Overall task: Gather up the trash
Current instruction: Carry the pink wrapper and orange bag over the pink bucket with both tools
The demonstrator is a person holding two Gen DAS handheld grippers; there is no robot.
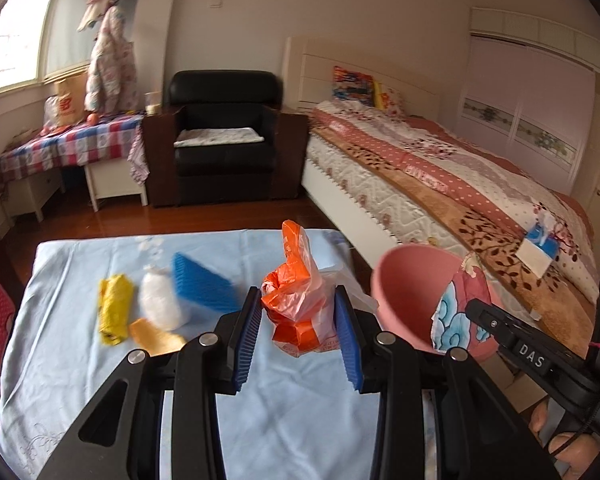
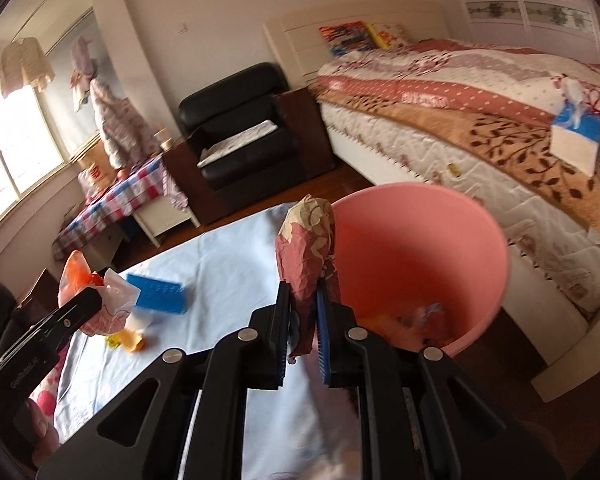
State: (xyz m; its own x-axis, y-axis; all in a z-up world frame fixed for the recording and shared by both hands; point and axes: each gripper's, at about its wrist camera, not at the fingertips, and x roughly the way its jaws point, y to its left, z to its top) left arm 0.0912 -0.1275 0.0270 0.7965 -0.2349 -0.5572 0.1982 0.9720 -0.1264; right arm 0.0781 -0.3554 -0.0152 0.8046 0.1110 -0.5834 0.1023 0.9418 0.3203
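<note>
My left gripper point(image 1: 298, 312) is shut on a crumpled orange and white plastic bag point(image 1: 296, 296), held above the light blue tablecloth point(image 1: 260, 420). My right gripper point(image 2: 305, 304) is shut on a crumpled red and cream patterned wrapper point(image 2: 306, 248), held at the left rim of the pink bin point(image 2: 416, 264). The bin holds some trash at its bottom. The bin point(image 1: 412, 296) and wrapper point(image 1: 456, 312) also show in the left wrist view, to the right of the orange bag. On the cloth lie a yellow wrapper point(image 1: 115, 308), a white wad point(image 1: 160, 300), an orange scrap point(image 1: 156, 336) and a blue sponge point(image 1: 204, 284).
A bed point(image 1: 440, 172) with a patterned blanket runs along the right, with a blue tissue box point(image 2: 578, 136) on it. A black armchair point(image 1: 224, 136) stands behind the table. A low table with a checked cloth point(image 1: 68, 144) stands at the left under the window.
</note>
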